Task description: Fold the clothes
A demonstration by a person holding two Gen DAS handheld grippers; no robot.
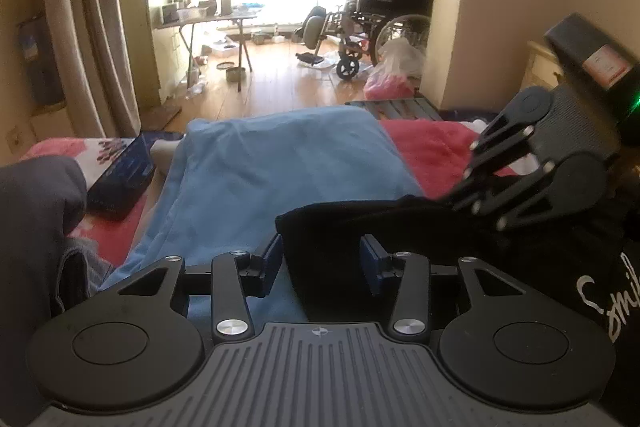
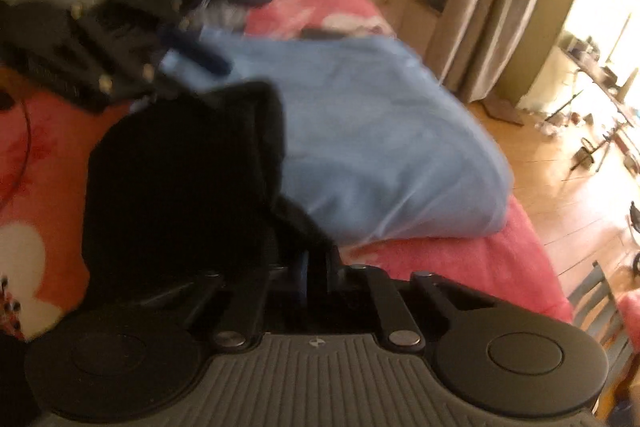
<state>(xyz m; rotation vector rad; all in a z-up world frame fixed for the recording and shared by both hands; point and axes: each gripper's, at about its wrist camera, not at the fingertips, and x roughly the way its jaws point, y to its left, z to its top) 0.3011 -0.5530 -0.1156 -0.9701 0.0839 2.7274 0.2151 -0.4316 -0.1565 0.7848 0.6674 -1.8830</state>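
Here we judge the fold barely begun: the black garment (image 1: 400,239) hangs bunched over the blue cloth (image 1: 280,163) on the bed (image 2: 460,259). Our right gripper (image 2: 316,267) is clamped on its near edge. Our left gripper (image 1: 320,263) stands apart, fabric between its pads (image 1: 370,261), unpressed.

L tool (image 1: 322,259): jaws part-open, 2 blue pads (image 1: 370,259) apart w/ black cloth (image 1: 328,227) between, pads not pressing it. Points fwd and down.

R tool (image 2: 306,269): jaws closed, pads together, clamped on the same black cloth, which drapes over its L side. Angled down. R wrist view is blurred.

In L wrist view, R tool sits upper R, tilted down-left, tips buried in cloth. In R wrist view, L tool is upper L, blurred.
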